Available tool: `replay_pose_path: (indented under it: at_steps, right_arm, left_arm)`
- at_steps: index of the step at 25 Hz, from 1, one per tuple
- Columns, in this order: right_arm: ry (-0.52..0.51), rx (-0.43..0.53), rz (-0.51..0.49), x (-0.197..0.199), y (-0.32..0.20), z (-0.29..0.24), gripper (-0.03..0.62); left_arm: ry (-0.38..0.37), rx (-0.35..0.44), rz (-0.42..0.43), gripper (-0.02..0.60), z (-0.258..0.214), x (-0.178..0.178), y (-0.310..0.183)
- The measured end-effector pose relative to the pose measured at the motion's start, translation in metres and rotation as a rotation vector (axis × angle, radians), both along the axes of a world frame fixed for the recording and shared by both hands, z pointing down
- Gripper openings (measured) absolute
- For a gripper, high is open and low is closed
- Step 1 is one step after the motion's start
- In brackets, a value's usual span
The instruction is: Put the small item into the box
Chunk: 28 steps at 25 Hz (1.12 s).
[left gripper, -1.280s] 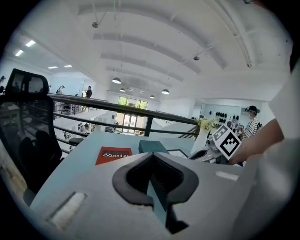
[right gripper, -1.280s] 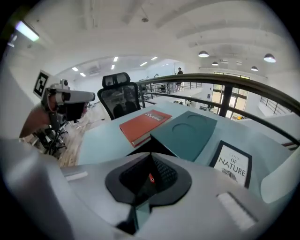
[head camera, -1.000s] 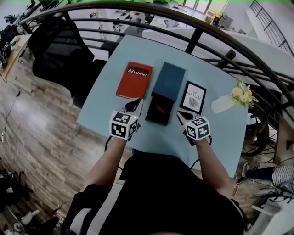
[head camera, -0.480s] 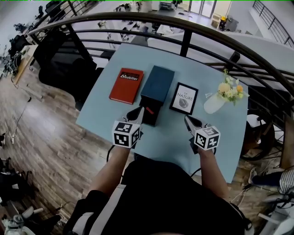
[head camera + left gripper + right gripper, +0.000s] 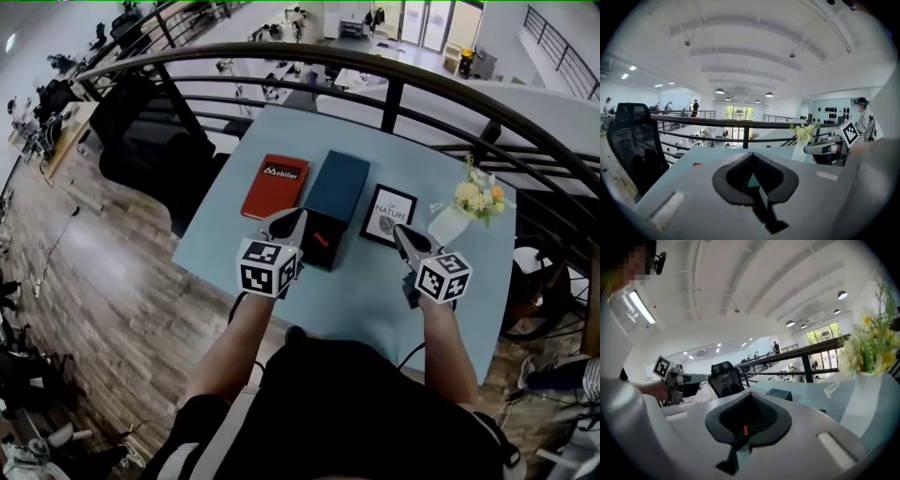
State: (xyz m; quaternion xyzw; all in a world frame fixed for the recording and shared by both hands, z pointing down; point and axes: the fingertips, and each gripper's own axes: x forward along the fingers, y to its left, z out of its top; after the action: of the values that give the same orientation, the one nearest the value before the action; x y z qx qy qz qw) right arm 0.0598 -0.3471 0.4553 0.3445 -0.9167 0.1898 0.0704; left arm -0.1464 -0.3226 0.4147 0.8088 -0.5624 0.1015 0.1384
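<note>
Grippers over the table, item in the box

The left gripper [image 5: 289, 223] and the right gripper [image 5: 403, 236] each have their jaws pressed together, seemingly holding nothing. The small red item [image 5: 322, 238] lies inside the open black box [image 5: 330, 259], between a red book [image 5: 275, 186] and a framed print [image 5: 387, 215].

The table [image 5: 375, 305] was pale blue; on it lay a red book [image 5: 275, 186] with white lettering, a dark teal box [image 5: 339, 185] whose inner tray [image 5: 314, 255] was black, a small red item [image 5: 322, 238], and a white print [image 5: 388, 216] in a black frame. The flowers [image 5: 478, 195] were yellow and white; the cubes of the left gripper [image 5: 295, 217] and right gripper [image 5: 399, 231] bore black-and-white square markers; the floor [image 5: 94, 309] was brown wood-grain; the chair [image 5: 150, 141] was black.
</note>
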Motion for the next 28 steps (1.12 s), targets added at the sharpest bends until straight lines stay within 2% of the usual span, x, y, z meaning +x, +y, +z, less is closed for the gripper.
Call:
replay_pose_path:
  at_steps: [7,12,17,21,28]
  right_arm:
    - [-0.018,0.172,0.02,-0.029,-0.004,-0.074,0.0]
    - [-0.036,0.224,0.019,-0.045,0.017,-0.084,0.0]
    - [0.0,0.215,0.017,-0.044,0.026,-0.064,0.0]
    - [0.0,0.225,0.044,-0.039,0.024,-0.061,-0.002]
    - [0.039,0.189,0.039,-0.039,0.028,-0.05,-0.002]
  left_arm:
    - [0.007,0.04,0.026,0.005,-0.02,-0.039,-0.012]
    - [0.058,0.081,-0.015,0.005,-0.027,-0.067,-0.009]
    - [0.039,0.068,0.02,0.005,-0.013,-0.067,-0.003]
    - [0.071,0.061,-0.004,0.005,-0.006,-0.072,-0.001]
    - [0.073,0.032,-0.034,0.005,0.011,-0.087,0.005]
